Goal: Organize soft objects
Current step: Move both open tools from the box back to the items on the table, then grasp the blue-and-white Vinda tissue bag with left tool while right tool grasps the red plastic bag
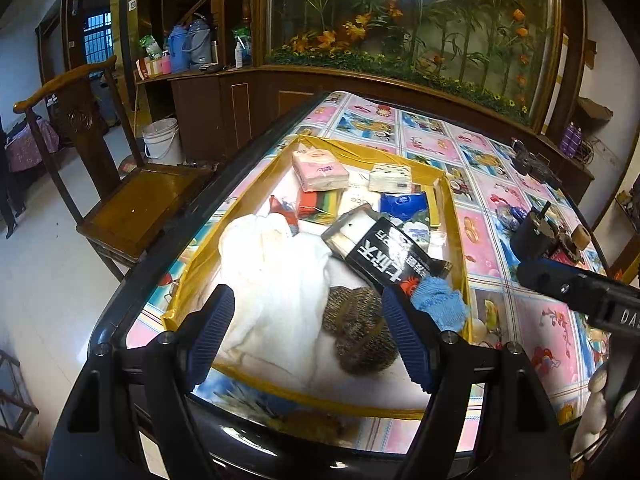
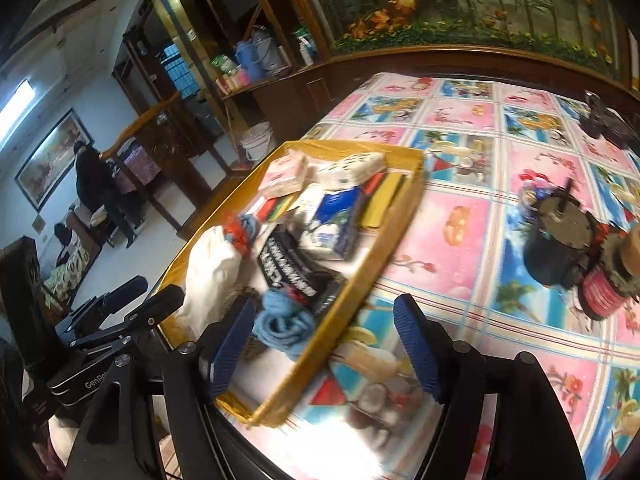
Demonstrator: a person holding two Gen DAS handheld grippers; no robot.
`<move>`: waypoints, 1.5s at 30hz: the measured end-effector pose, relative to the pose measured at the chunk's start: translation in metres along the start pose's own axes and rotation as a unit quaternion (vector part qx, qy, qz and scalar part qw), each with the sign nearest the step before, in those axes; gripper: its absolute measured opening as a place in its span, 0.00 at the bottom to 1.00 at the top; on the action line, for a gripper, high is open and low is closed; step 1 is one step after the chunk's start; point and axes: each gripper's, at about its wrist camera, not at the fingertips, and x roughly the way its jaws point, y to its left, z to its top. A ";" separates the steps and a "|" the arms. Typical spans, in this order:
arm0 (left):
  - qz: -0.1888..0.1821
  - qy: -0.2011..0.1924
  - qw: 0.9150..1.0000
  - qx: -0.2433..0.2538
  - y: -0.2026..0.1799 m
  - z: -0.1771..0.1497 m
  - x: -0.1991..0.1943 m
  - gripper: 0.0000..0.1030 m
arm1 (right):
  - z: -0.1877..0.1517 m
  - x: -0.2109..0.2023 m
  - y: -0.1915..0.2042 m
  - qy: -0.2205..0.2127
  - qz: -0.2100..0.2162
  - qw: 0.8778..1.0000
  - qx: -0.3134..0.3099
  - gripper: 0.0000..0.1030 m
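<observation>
A gold-rimmed tray [image 1: 256,174] [image 2: 404,216] lies on the table with soft things in it: a white cloth [image 1: 272,280] [image 2: 208,272], a brown knitted piece [image 1: 356,328], a light blue knitted piece [image 1: 440,300] [image 2: 284,324], a black packet with white letters [image 1: 380,248] [image 2: 288,264], a blue tissue pack [image 1: 400,206] [image 2: 340,216], a pink tissue pack [image 1: 318,170] [image 2: 282,176] and a white spotted pack [image 1: 390,178] [image 2: 352,166]. My left gripper [image 1: 308,332] is open and empty above the tray's near end. My right gripper [image 2: 324,344] is open and empty over the tray's right rim.
The table has a colourful cartoon cloth [image 1: 500,184] [image 2: 460,152]. A black pot and spools [image 2: 560,240] [image 1: 548,236] stand at the right. A wooden chair [image 1: 120,200] stands left of the table, a white bucket [image 1: 162,142] behind it. A wooden cabinet [image 1: 280,92] runs along the back.
</observation>
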 end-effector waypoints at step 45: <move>-0.249 0.146 0.957 -0.002 -0.136 0.093 0.105 0.74 | 0.161 0.082 -0.238 0.208 -0.076 0.974 0.045 0.75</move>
